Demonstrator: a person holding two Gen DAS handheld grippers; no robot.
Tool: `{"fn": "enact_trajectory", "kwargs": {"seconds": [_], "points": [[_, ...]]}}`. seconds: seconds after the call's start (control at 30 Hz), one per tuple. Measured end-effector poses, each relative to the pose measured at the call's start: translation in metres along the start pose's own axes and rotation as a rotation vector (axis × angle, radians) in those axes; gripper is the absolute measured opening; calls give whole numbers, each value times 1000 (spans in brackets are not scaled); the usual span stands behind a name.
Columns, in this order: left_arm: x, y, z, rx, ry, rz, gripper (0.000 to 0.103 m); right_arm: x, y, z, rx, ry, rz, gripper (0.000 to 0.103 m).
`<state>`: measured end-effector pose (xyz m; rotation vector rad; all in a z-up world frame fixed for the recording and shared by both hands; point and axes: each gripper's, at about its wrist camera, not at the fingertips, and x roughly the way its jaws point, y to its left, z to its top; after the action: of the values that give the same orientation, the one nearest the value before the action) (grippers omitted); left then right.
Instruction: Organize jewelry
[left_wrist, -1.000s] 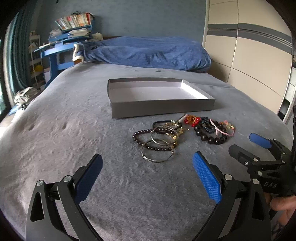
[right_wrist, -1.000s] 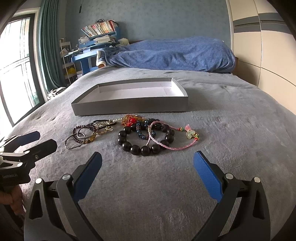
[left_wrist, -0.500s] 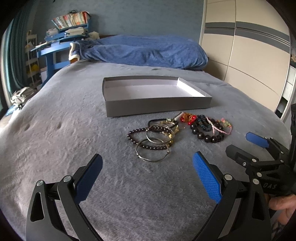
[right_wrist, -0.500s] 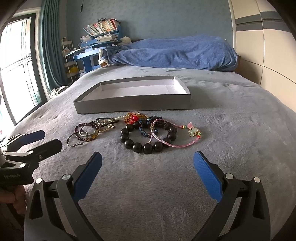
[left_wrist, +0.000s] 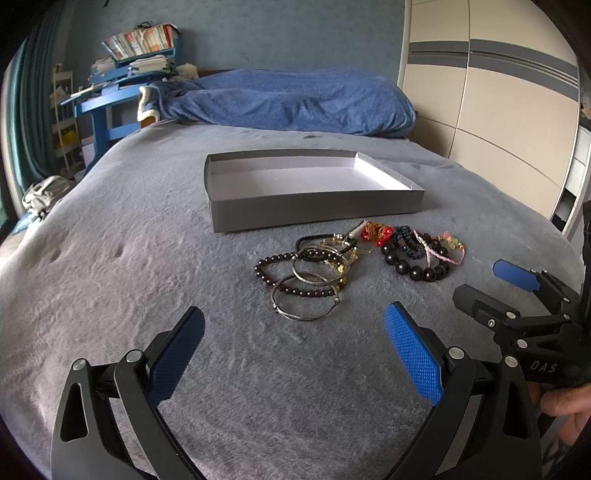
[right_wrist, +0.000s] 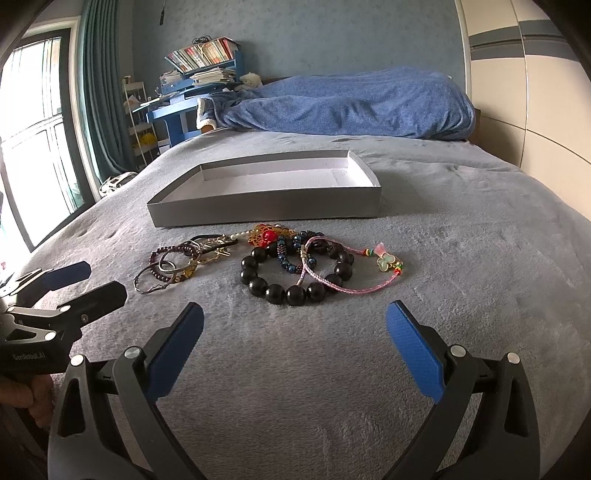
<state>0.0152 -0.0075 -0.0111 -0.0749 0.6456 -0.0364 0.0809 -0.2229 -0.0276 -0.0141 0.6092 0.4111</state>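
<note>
A pile of jewelry lies on the grey bed in front of a shallow grey box (left_wrist: 314, 214) (right_wrist: 266, 210) that holds nothing I can see. Silver bangles (left_wrist: 304, 301) (right_wrist: 151, 282) and a dark small-bead bracelet (left_wrist: 269, 260) lie at the left of the pile. A big black-bead bracelet (left_wrist: 417, 271) (right_wrist: 291, 291), a pink cord bracelet (right_wrist: 332, 286) and a red charm (right_wrist: 267, 235) lie at the right. My left gripper (left_wrist: 293, 352) is open, short of the bangles. My right gripper (right_wrist: 295, 347) is open, short of the black beads. Both are empty.
A blue duvet (left_wrist: 288, 101) lies bunched at the head of the bed. A blue desk with books (right_wrist: 192, 88) stands beyond the bed's left side. A wardrobe (left_wrist: 498, 92) runs along the right. Each gripper shows in the other's view, the right one (left_wrist: 517, 291), the left one (right_wrist: 70, 288).
Both grippers have moved slightly closer to the jewelry pile. Their fingers have stayed open. The jewelry and box have not moved.
</note>
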Motion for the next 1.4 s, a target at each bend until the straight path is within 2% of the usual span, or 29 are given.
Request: {"fn": "enact_trajectory", "kwargs": {"seconds": [0.57, 0.97, 1.13, 1.33, 1.4], "points": [[2, 0, -1, 13, 7, 9, 97, 4, 1, 0, 17, 7, 7, 98], [8, 0, 6, 22, 30, 41, 97, 6, -1, 0, 23, 13, 10, 98], [23, -4, 13, 57, 92, 40, 97, 10, -9, 4, 68, 53, 16, 98], [44, -2, 18, 43, 181, 32, 94, 11, -21, 7, 120, 68, 15, 98], [49, -4, 18, 57, 202, 33, 86, 12, -21, 9, 107, 77, 4, 98]]}}
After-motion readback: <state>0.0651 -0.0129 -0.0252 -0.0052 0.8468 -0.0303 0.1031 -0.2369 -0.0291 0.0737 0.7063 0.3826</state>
